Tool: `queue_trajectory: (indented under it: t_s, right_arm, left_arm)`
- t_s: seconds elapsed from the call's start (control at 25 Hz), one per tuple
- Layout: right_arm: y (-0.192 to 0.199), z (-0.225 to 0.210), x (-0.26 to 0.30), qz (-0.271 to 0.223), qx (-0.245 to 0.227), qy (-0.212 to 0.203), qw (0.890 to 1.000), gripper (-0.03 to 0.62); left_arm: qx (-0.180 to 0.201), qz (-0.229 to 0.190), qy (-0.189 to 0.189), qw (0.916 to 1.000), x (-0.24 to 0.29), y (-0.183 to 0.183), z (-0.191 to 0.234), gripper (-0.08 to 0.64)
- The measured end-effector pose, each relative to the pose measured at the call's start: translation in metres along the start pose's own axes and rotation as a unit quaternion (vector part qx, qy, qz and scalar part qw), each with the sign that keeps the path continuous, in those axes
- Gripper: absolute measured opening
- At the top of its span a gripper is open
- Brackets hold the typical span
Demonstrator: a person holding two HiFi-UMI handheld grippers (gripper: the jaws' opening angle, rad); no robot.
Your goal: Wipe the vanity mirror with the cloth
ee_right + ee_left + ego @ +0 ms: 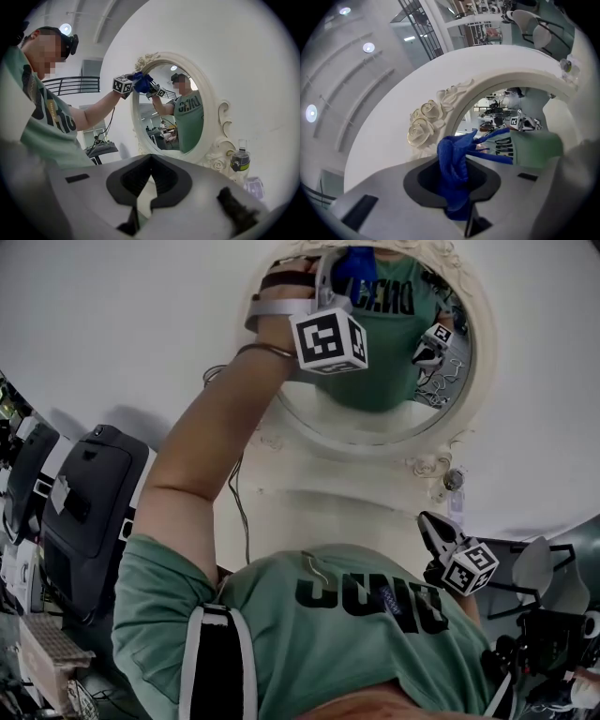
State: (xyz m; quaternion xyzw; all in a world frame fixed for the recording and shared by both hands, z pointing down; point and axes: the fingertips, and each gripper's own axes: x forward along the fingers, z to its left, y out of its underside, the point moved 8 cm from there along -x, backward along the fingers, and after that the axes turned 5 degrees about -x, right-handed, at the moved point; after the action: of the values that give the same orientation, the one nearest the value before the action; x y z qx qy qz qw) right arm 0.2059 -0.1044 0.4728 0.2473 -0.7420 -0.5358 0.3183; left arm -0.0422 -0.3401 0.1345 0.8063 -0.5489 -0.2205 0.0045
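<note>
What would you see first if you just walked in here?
The big oval mirror with white roses carved on its frame stands out first. Next comes the bright blue cloth, pinched in the left gripper up near the mirror's top. The right gripper hangs low, below the mirror, with its fingers apart and nothing in them.
</note>
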Motion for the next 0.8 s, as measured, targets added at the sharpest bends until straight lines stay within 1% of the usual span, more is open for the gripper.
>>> queue_trajectory:
  t_s: [0.08, 0.16, 0.36, 0.6, 0.68, 0.8]
  right_arm:
    - [0.0, 0.0, 0.002, -0.001, -0.001, -0.002, 1.0, 0.008]
    - [0.0, 0.001, 0.002, -0.002, 0.001, -0.001, 1.0, 0.008]
    - [0.001, 0.001, -0.001, 0.005, 0.006, 0.006, 1.0, 0.008]
    - [0.001, 0.005, 0.004, 0.01, 0.004, -0.001, 1.0, 0.008]
    - [0.004, 0.007, 0.005, 0.012, 0.006, -0.004, 1.0, 0.008]
    - [0.004, 0.009, 0.003, 0.022, 0.004, -0.002, 1.0, 0.008]
  left_arm:
    - [-0.002, 0.008, 0.01, 0.9999, 0.006, 0.004, -0.005, 0.089]
    - [-0.018, 0.011, 0.015, 0.9997, 0.011, 0.009, -0.009, 0.087]
    - [-0.045, -0.001, 0.001, 0.999, 0.009, 0.012, -0.007, 0.087]
    - [-0.062, -0.013, 0.007, 0.998, 0.005, 0.011, -0.006, 0.081]
    - [-0.051, -0.018, 0.011, 0.9985, -0.002, 0.012, -0.021, 0.081]
    - [-0.002, -0.028, 0.022, 0.9994, -0.023, 0.023, -0.07, 0.075]
